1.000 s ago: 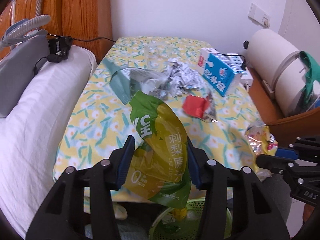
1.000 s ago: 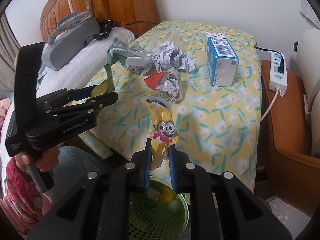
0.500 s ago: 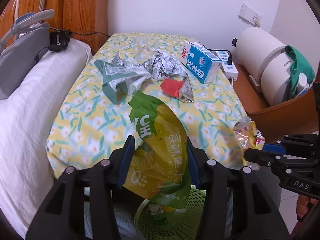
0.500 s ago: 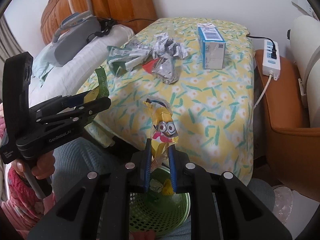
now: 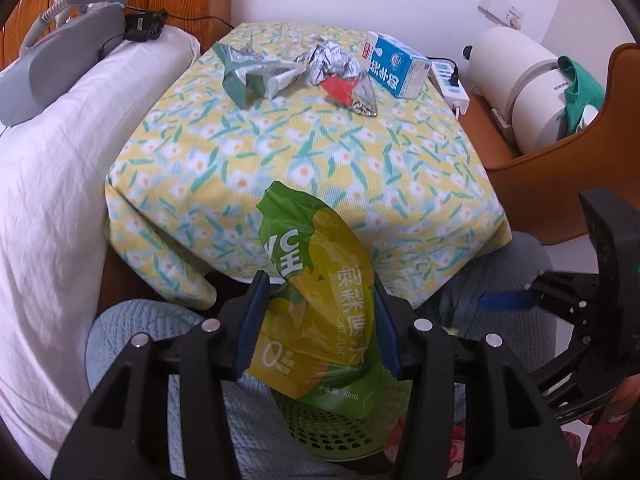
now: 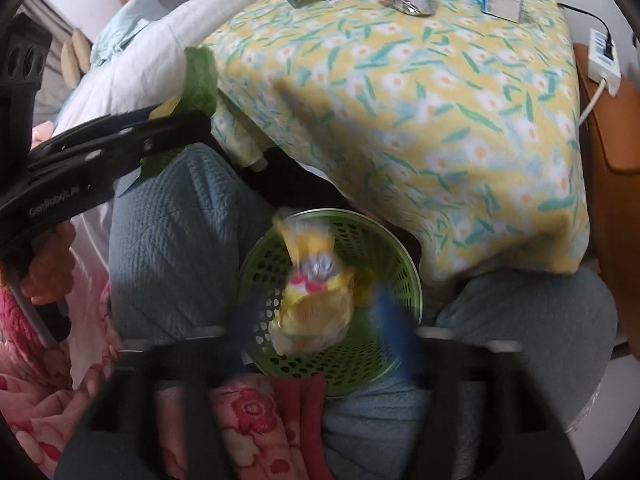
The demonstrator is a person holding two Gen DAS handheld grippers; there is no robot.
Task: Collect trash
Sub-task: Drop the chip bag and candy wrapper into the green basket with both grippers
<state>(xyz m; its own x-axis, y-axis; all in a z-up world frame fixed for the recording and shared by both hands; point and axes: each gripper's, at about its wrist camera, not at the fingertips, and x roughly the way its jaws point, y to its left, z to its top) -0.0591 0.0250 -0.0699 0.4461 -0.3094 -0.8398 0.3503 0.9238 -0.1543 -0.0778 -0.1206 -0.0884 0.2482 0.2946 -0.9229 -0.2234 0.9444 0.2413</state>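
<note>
My left gripper [image 5: 318,312] is shut on a green and yellow juice pouch [image 5: 320,292] and holds it above the green mesh basket [image 5: 340,428]. In the right wrist view my right gripper [image 6: 320,320] is open, blurred, over the basket [image 6: 360,232], and the yellow cartoon wrapper [image 6: 314,300] hangs loose between the fingers inside the basket. On the flowered table [image 5: 320,152] lie a green foil wrapper [image 5: 248,74], crumpled foil [image 5: 332,62], a red and silver wrapper [image 5: 352,92] and a blue milk carton [image 5: 396,64].
A white pillow and bed [image 5: 52,168] lie left of the table. A power strip [image 5: 452,84], a white cylinder appliance [image 5: 520,88] and a brown chair edge [image 5: 568,152] stand to the right. The person's knees in blue-grey fabric [image 6: 172,232] flank the basket.
Both grippers drew back from the table and down over the basket. My right gripper opened and let go of the yellow wrapper, which drops into the basket. The left still holds the pouch.
</note>
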